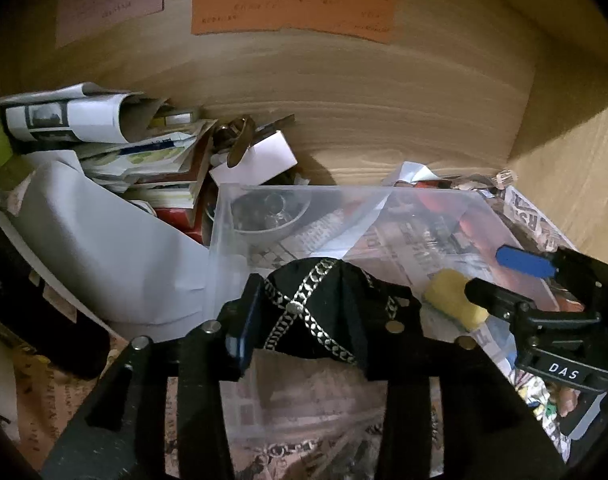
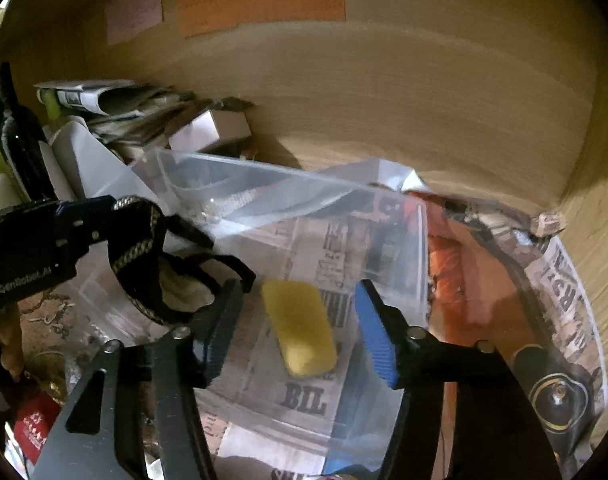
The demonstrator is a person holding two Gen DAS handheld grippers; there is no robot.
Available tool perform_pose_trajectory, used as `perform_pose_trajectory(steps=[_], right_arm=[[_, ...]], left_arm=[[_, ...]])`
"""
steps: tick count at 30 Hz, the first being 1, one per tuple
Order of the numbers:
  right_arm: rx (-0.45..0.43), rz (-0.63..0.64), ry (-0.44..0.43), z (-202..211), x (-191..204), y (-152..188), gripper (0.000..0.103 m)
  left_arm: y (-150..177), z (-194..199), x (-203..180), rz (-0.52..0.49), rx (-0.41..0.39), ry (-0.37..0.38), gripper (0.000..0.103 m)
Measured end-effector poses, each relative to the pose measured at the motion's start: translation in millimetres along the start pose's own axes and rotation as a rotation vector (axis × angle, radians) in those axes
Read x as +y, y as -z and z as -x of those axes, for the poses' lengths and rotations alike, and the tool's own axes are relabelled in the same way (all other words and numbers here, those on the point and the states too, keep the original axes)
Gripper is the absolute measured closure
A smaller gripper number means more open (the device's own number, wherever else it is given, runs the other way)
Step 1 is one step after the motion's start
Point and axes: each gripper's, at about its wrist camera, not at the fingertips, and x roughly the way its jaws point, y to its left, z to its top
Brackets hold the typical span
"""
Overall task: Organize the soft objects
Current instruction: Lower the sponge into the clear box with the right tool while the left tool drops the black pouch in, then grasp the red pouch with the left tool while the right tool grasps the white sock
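Clamping the black chain-trimmed pouch (image 1: 324,312), the left gripper (image 1: 324,320) risks snagging its strap on the clear bin (image 2: 287,184) rim, while the right gripper (image 2: 299,320), apart, seemingly straddles the yellow sponge (image 2: 299,328).

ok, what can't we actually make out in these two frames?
- Orange note on the back wall: writing too blurred to read in both views.
- Black chain-trimmed cloth: lower part hidden behind the left gripper in the left wrist view.
- Small bowl in the clear bin: contents too dark, seen through plastic.
- Yellow sponge: near end hidden by the right gripper in the left view.
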Motion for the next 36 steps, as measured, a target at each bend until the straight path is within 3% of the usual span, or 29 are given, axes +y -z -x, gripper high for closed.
perform_pose_trajectory(steps=[11,15,17,25,31,36], right_arm=[[-0.182,-0.006,-0.017,72.1,0.8,-0.3,0.026],[-0.232,0.012,-0.019,97.3,5.6,7.9,0.024],[-0.243,0.019,-0.025,104.2,9.4,12.6,0.023],[-0.214,0.042,-0.056,113.6,26.6,44.3,0.022],[-0.129,0.035,-0.092,99.0,32.7,68.7,0.022],[-0.05,0.032,-0.129,81.3,40.4,85.7,0.022]], left_arm=[[3.1,69.7,-6.2,-0.018,-0.116,0.009,0.028],[14.9,96.8,-13.6,-0.04,-0.155,0.008,0.01],[22.8,106.3,-17.5,-0.046,-0.161,0.014,0.006],[62.1,107.7,-32.9,-0.046,-0.077,0.043,0.004],[102.0,88.1,-42.8,-0.073,0.02,0.038,0.003],[121.2,80.0,-35.2,-0.04,0.078,0.033,0.003]])
